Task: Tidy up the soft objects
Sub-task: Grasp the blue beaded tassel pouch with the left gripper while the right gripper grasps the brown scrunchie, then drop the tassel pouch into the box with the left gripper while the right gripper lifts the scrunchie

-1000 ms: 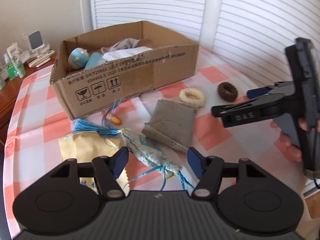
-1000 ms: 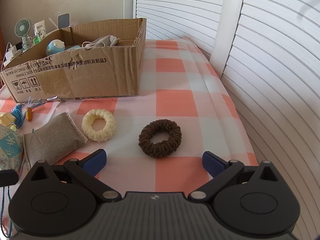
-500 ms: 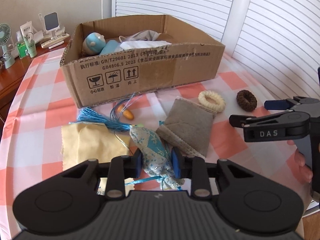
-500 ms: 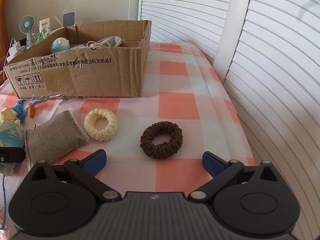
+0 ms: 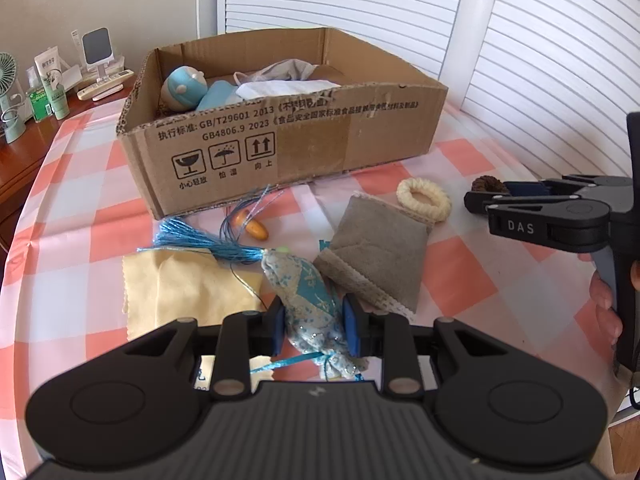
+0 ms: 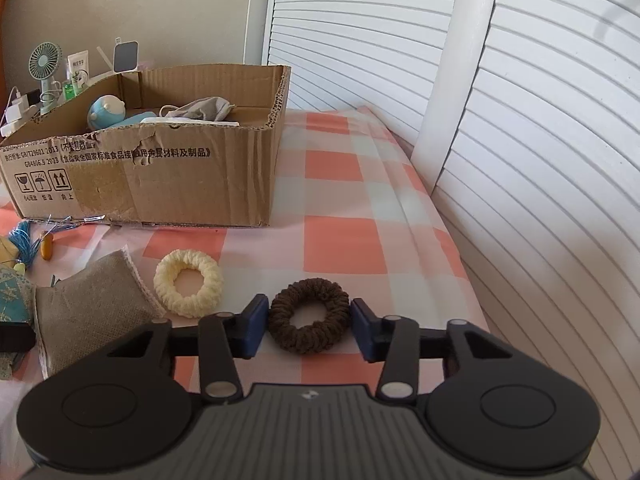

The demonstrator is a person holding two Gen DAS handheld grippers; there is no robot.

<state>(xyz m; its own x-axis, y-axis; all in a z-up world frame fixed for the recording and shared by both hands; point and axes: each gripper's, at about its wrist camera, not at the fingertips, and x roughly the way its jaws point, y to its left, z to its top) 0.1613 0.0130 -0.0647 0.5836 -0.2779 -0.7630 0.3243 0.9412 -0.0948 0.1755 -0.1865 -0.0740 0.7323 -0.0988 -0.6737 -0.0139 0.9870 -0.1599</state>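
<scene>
My left gripper point(image 5: 316, 326) is shut on a blue patterned sachet point(image 5: 308, 292) that lies on the checked tablecloth, its blue tassel point(image 5: 192, 240) trailing to the left. My right gripper point(image 6: 308, 328) is closing around a brown scrunchie point(image 6: 308, 292). Its pads stand at the ring's two sides, and the ring is still round and flat on the cloth. A cream scrunchie point(image 6: 188, 306) and a grey lace-edged pouch point(image 6: 92, 304) lie to the left of it. A yellow cloth point(image 5: 180, 288) lies beside the sachet.
An open cardboard box point(image 5: 280, 148) with a blue toy and grey and white fabrics stands behind the loose items. Orange beads point(image 5: 256, 230) lie in front of it. White shutters point(image 6: 520, 160) run along the right edge. A side table with a small fan point(image 6: 44, 64) is at the far left.
The left jaws closed onto the blue sachet. The right jaws went from wide open to standing at the sides of the brown scrunchie. Neither object has left the cloth.
</scene>
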